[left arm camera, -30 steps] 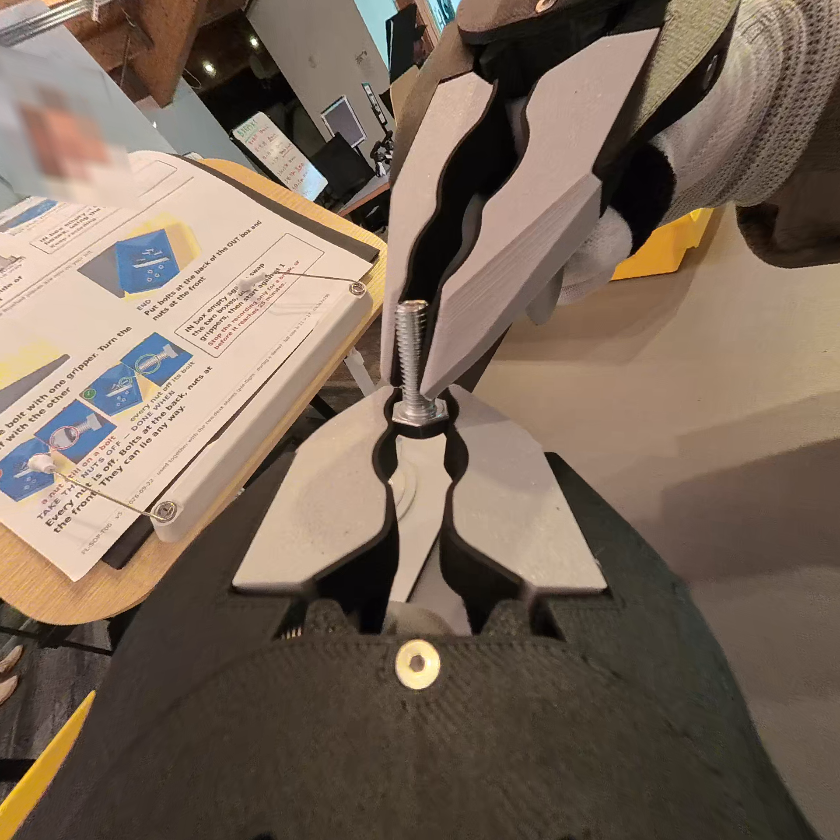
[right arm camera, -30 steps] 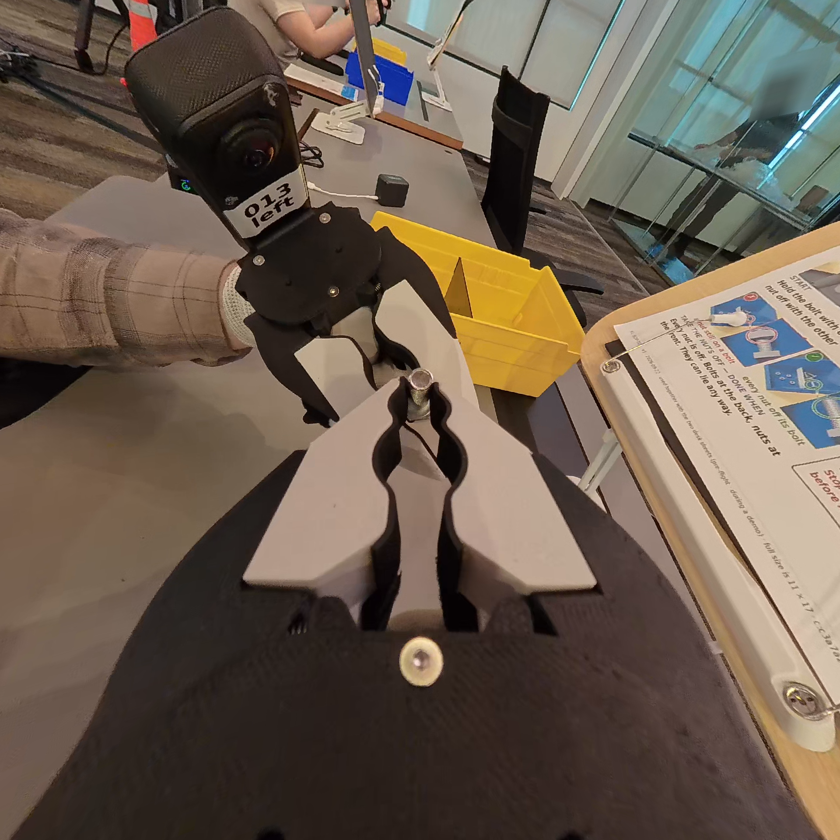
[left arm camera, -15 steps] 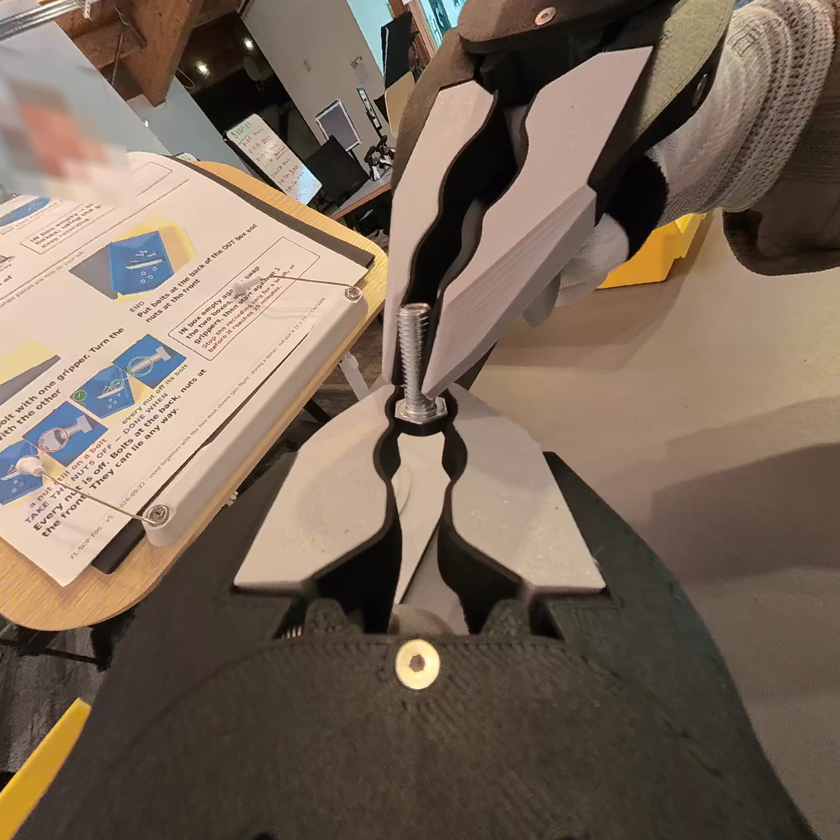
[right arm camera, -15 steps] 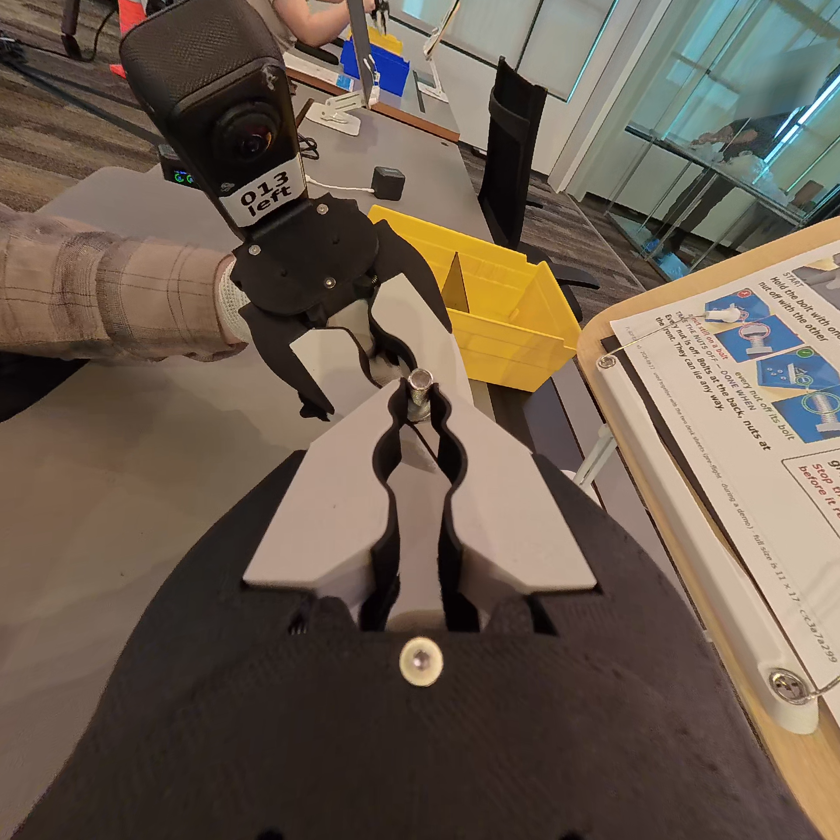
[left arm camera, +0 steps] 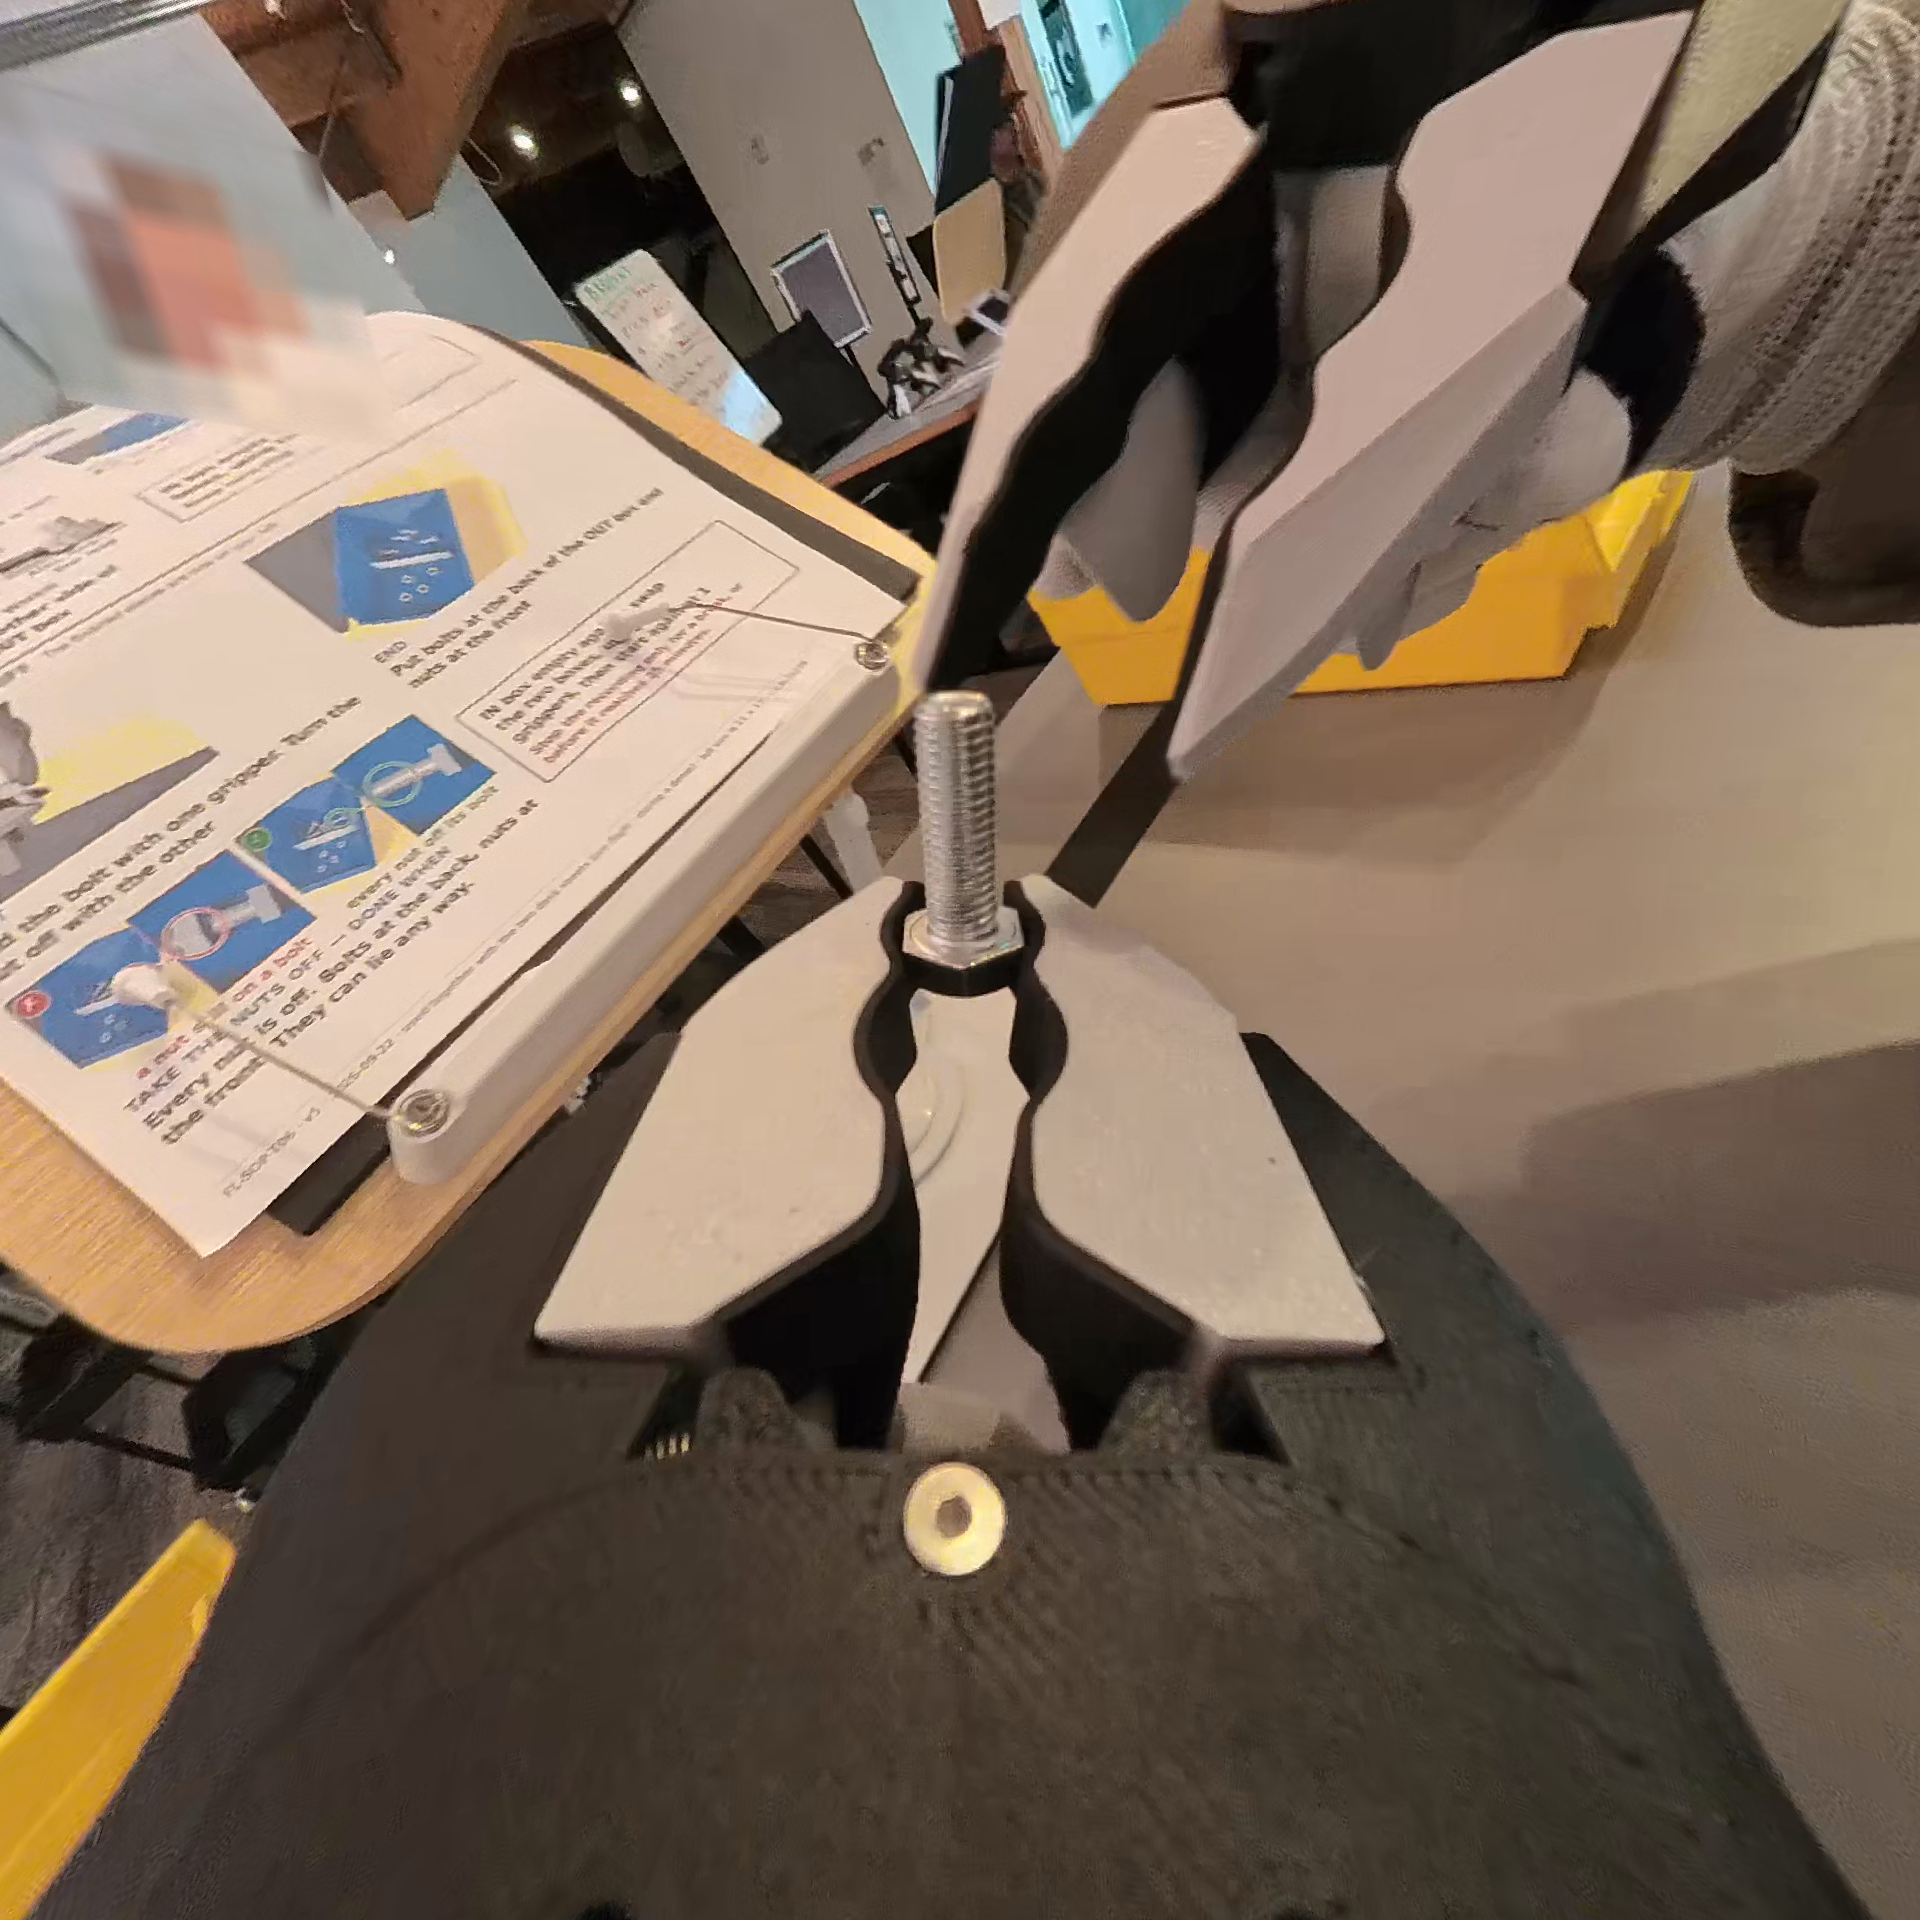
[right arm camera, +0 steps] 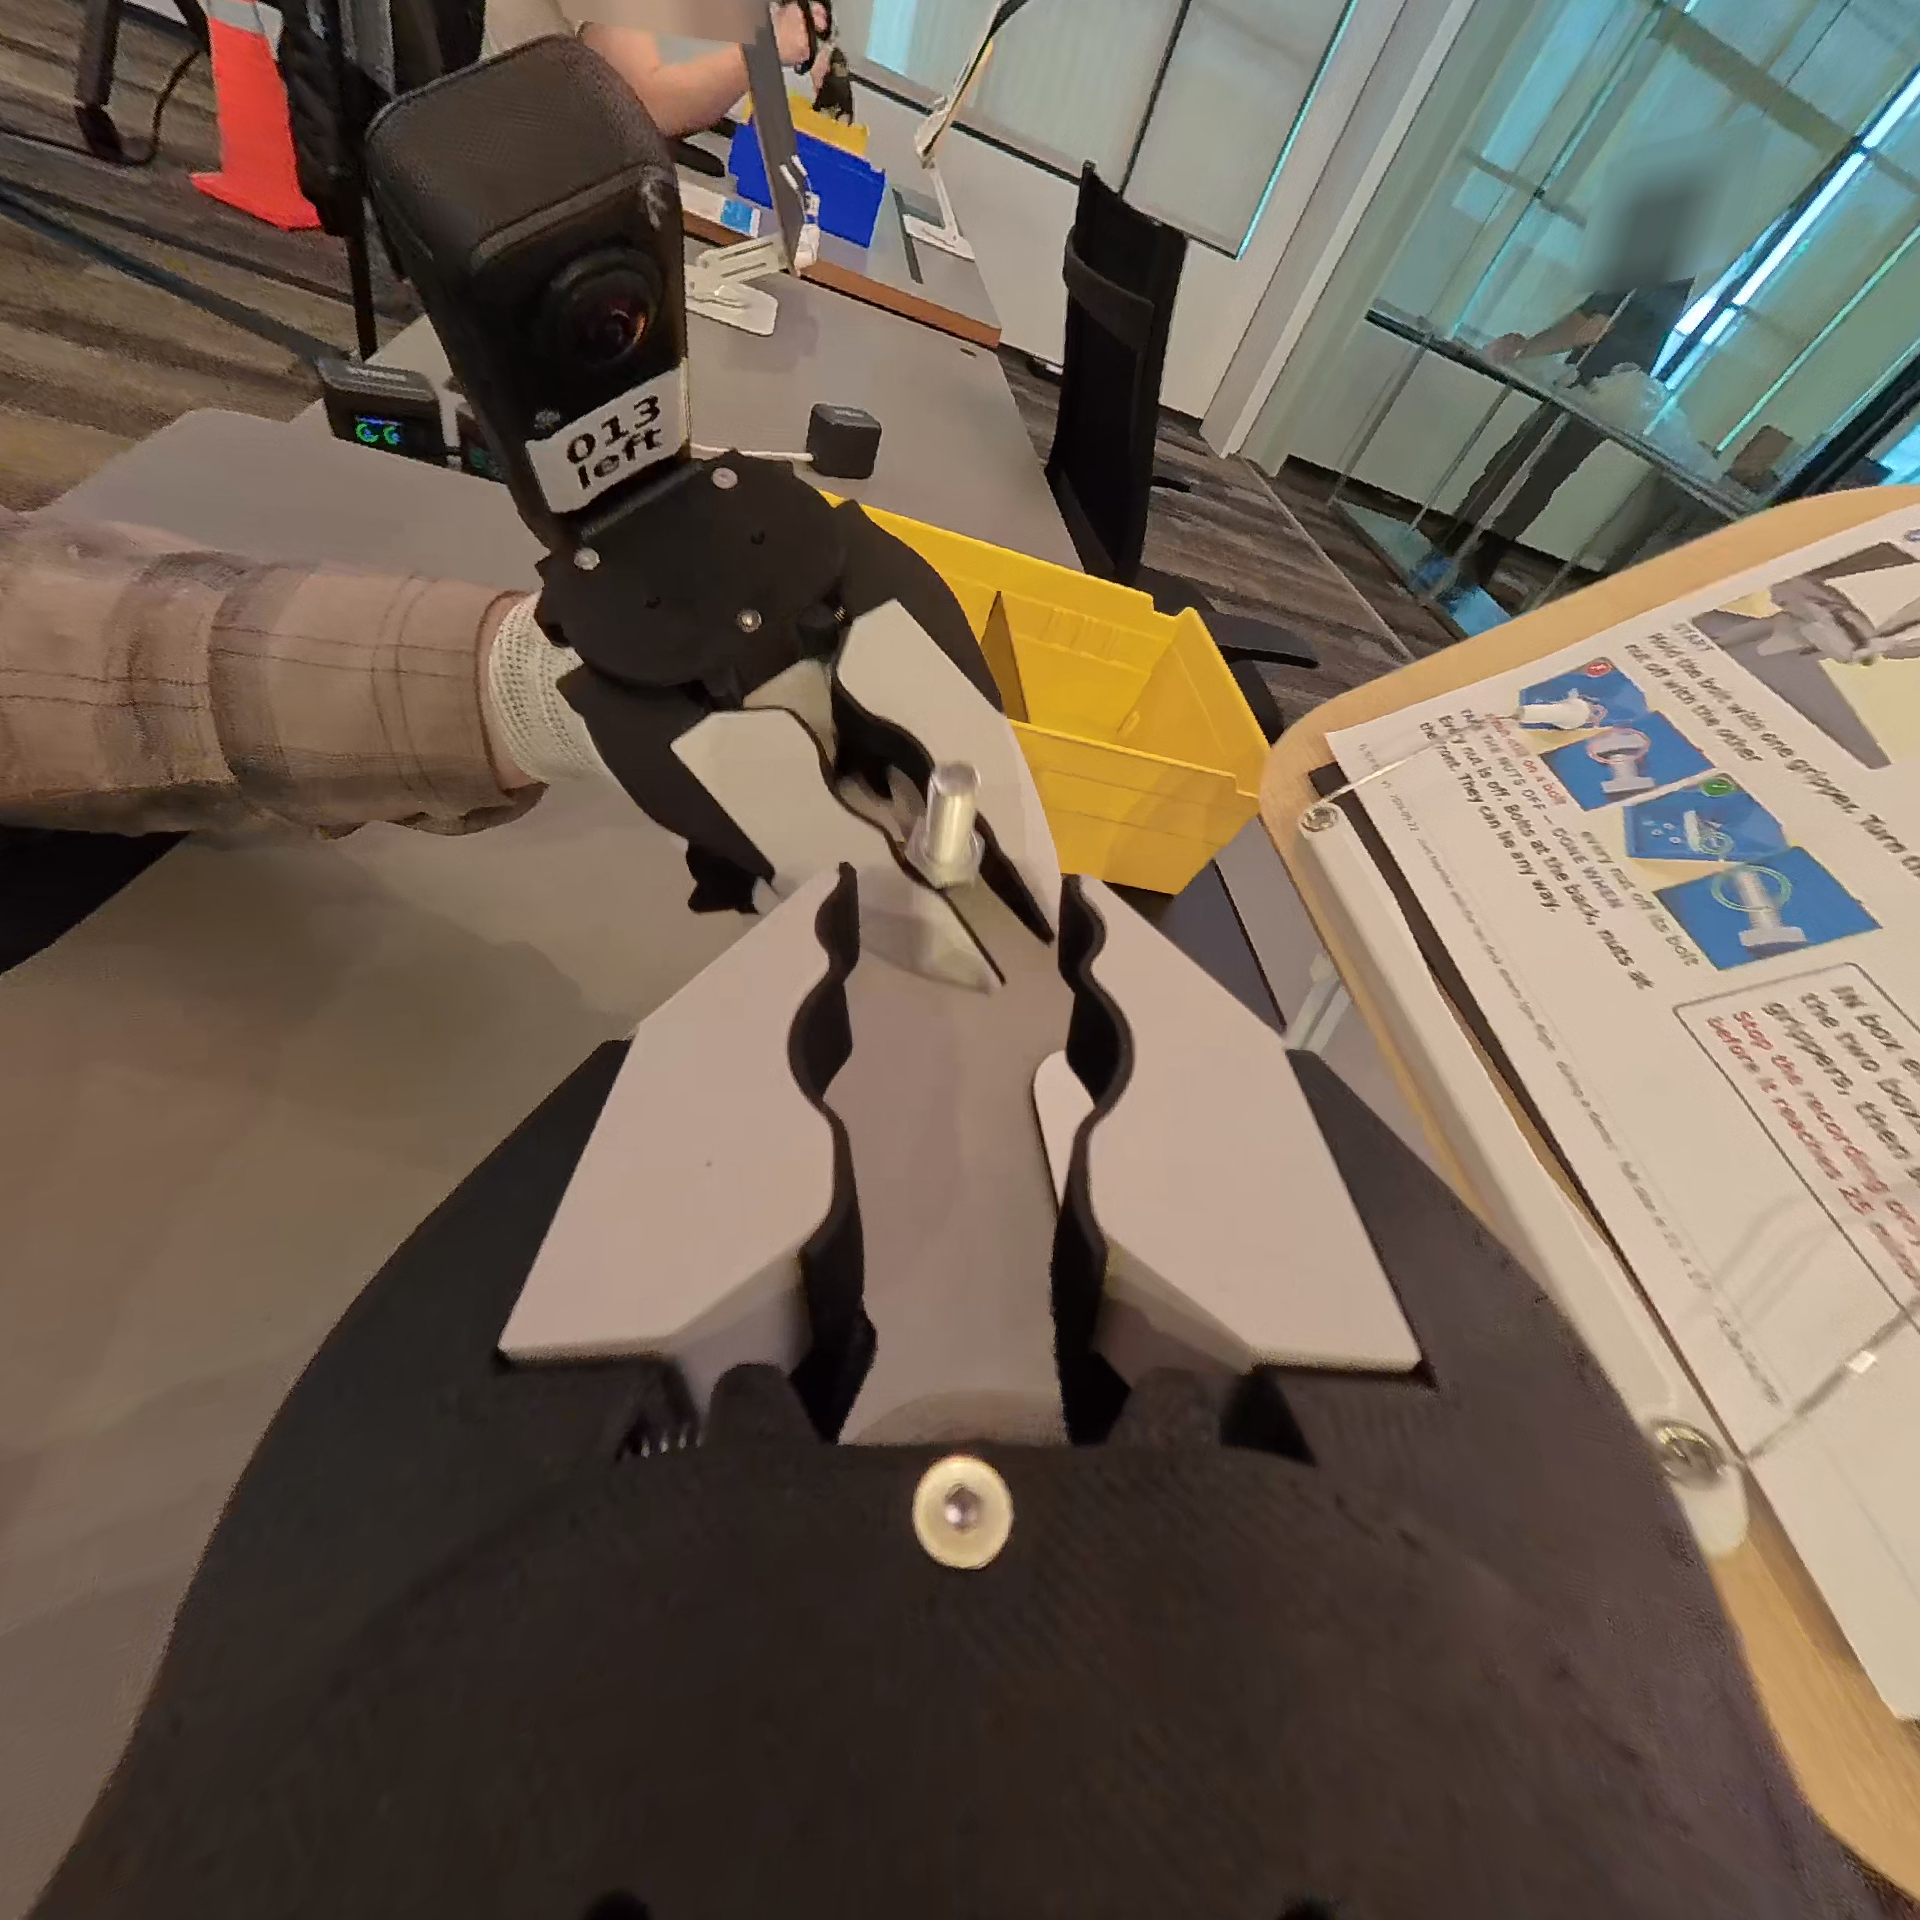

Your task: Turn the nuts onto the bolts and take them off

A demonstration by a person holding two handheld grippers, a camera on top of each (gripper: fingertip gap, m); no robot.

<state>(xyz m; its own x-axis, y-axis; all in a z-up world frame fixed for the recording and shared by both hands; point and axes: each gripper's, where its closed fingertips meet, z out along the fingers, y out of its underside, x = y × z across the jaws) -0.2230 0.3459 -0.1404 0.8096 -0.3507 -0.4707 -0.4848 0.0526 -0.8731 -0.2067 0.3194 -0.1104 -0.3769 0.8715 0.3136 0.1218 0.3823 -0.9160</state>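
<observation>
**Regrip the shaft squarely**

The left gripper (left arm camera: 961,935) is clamped on the nut (left arm camera: 961,943), bolt (left arm camera: 956,810) standing upright from it. The right gripper (right arm camera: 956,914) gapes empty just above. It should close squarely on the threads. Only the right wrist view shows the divided yellow bin (right arm camera: 1101,727).

Left gripper (left arm camera: 961,914) clamping nut (left arm camera: 960,948), bolt (left arm camera: 956,821) upright, right gripper (left arm camera: 1049,707) parted above
</observation>
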